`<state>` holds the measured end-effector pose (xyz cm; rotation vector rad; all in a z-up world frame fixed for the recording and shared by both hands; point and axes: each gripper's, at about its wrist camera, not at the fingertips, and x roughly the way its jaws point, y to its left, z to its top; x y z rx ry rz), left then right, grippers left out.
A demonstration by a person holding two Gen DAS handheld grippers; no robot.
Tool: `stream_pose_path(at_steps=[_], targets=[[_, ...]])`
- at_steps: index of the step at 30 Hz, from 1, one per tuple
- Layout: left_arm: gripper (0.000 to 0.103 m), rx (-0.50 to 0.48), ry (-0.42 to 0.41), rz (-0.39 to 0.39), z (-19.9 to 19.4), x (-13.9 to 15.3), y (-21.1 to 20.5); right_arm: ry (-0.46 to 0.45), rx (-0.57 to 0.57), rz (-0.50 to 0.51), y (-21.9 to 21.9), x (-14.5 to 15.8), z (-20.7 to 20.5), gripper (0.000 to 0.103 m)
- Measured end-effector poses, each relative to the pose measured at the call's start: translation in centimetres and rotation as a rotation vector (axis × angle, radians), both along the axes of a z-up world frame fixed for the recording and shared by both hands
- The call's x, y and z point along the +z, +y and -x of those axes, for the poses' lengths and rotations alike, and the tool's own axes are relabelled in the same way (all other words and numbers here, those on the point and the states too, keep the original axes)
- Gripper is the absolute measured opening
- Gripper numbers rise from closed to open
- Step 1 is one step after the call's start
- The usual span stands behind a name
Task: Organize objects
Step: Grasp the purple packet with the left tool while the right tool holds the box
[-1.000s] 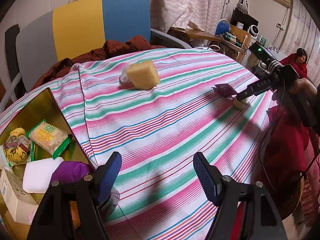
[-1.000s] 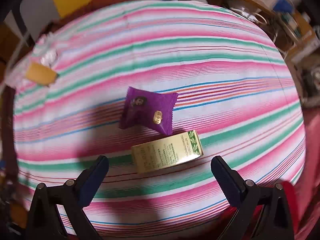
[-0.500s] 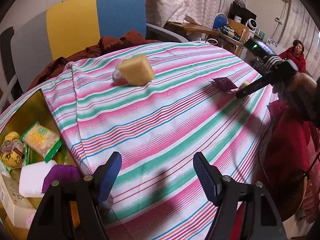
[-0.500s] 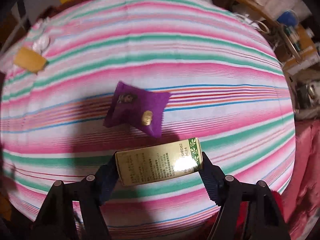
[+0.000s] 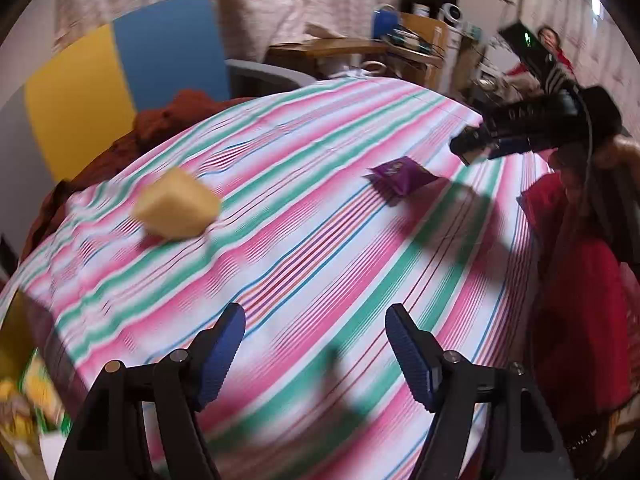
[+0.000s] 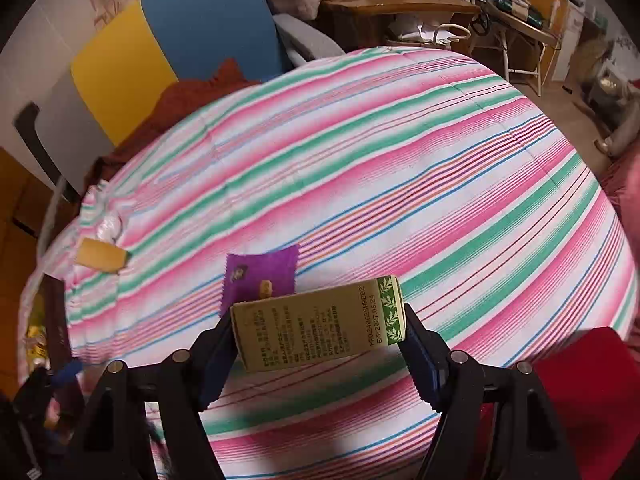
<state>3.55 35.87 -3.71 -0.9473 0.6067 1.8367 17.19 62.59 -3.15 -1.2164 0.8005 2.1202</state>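
Item: green-and-cream box (image 6: 320, 322). Your right hand-held gripper (image 6: 320, 344) pinched it end to end, long axis crosswise between the jaws, lifted clear of the striped tabletop (image 6: 400, 168).

Item: purple packet (image 6: 262, 276). It lay flat on the cloth just beyond the box, nearer your right hand than your left.

Item: yellow block (image 5: 176, 210). It sat at the far left of the tabletop, well apart from the packet.

Item: your left hand-held gripper (image 5: 316, 352). Its jaws stood spread and empty above the near cloth.

Item: gold-lined container (image 5: 12, 332). It held snack packs at the near left edge, leftward of the held box; the carry probably ran that way.
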Motion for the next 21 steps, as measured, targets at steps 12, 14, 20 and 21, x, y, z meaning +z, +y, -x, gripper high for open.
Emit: stream_pose_path(at_steps=[12,14,20,21], targets=[[0.073,-0.154,0.033,0.026,-0.3,-1.2,6.9,0.204,-0.041,0.028,0.1,1.7,-2.1,0.076],[0.073,-0.178,0.038,0.017,-0.1,-1.1,7.7,0.225,-0.042,0.033,0.2,1.8,-2.4,0.076],[0.073,-0.255,0.065,0.017,0.0,-1.5,9.6,0.276,-0.057,0.057,0.8,1.8,-2.9,0.076],[0.073,-0.264,0.067,0.016,0.1,-1.5,9.9,0.285,-0.061,0.059,0.8,1.9,-3.0,0.076]])
